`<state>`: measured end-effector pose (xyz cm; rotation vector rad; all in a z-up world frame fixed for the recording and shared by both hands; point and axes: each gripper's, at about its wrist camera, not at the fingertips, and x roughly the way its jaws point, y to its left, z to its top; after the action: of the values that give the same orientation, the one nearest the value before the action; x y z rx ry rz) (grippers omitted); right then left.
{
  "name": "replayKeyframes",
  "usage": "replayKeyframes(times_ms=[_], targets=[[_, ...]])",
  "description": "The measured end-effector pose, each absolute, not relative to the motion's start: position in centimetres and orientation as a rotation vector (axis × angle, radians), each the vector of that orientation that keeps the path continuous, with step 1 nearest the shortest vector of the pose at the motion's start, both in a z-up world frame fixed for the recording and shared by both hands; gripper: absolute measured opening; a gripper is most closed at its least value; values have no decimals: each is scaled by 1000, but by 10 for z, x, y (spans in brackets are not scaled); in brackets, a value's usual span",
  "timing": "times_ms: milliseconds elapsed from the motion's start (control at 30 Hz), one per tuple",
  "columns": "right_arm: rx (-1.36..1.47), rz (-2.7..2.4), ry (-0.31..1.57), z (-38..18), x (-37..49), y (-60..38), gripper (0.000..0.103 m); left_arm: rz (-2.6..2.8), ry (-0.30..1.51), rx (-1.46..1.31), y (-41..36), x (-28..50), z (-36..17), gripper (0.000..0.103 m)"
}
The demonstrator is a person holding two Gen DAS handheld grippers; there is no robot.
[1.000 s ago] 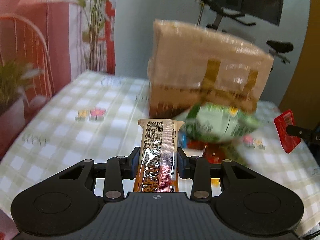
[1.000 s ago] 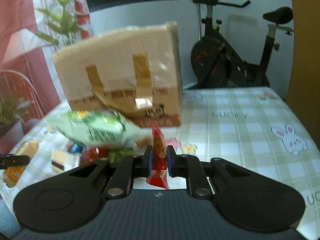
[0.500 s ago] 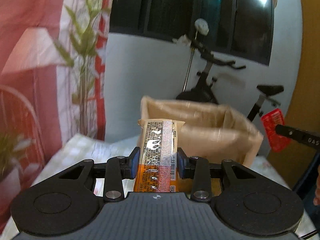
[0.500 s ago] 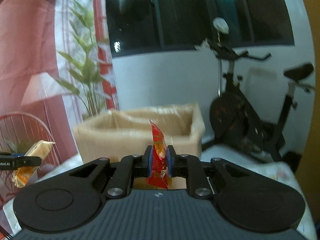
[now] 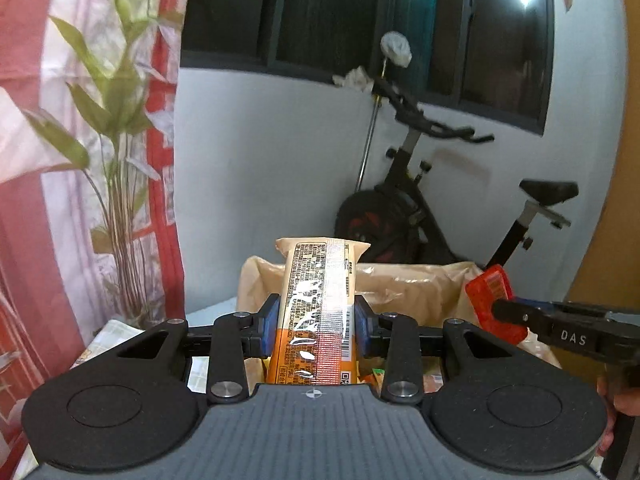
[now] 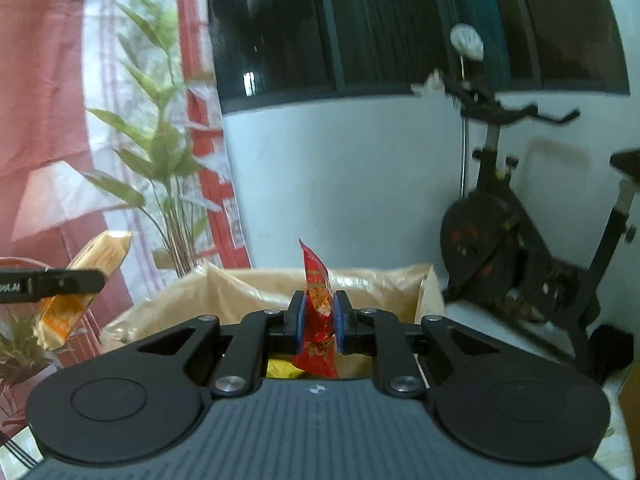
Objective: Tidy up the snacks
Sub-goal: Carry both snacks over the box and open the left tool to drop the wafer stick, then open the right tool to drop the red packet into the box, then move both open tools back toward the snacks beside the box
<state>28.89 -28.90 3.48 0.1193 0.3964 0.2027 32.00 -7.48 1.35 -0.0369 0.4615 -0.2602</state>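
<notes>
Snacks ride in both tongs above an open brown cardboard box (image 5: 420, 284) lined with crinkled brown paper. The left tongs (image 5: 316, 330) are clamped on a long orange-and-tan wrapped snack bar (image 5: 318, 312) with a printed label and a clear seam running down it; the bar stands upright between the blue pads (image 5: 269, 330), its tan crimped top rising over the box's far rim. The right tongs (image 6: 319, 326) are pinched nearly closed on a small red foil snack packet (image 6: 318, 312), which stands on edge between the pads with its pointed top sticking up and its lower end hanging below them. From the left wrist view the right tongs come in from the right side with the red packet held over the box's right edge, and part of a hand (image 5: 618, 404) shows at the frame's edge behind them. From the right wrist view the left tongs reach in from the left with the orange bar tilted, just left of the box. Inside the box, a few colourful wrappers show dimly below the tongs. Behind the box stand a black exercise bike (image 5: 420, 200), a white wall under dark windows, a green leafy plant (image 5: 116, 128) and a red-and-white curtain (image 5: 48, 200). A corner of checked table (image 5: 108, 336) shows at lower left.
</notes>
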Motion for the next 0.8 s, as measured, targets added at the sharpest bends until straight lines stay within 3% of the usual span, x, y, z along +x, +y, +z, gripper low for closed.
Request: replayKeyframes(times_ms=[167,233,267,300,367,500,567,700,800], targets=[[143,182,500,17,318,-295,16,-235,488,23,-83,342,1,44],[141,174,535,12,325,-296,17,-230,479,42,-82,341,0,63],[139,168,544,10,326,-297,20,-233,473,47,-81,340,0,66],[135,165,553,9,327,-298,24,-236,469,51,-80,338,0,70],[130,162,561,8,326,-299,45,-235,471,48,-79,339,2,74],[113,161,555,11,318,-298,67,-238,487,24,-73,337,5,80],[112,159,553,13,312,-298,85,-233,487,32,-71,331,8,83],[115,158,536,18,297,-296,95,-230,461,37,-65,316,17,95],[121,163,531,21,284,-296,99,-220,455,44,-61,305,23,97]])
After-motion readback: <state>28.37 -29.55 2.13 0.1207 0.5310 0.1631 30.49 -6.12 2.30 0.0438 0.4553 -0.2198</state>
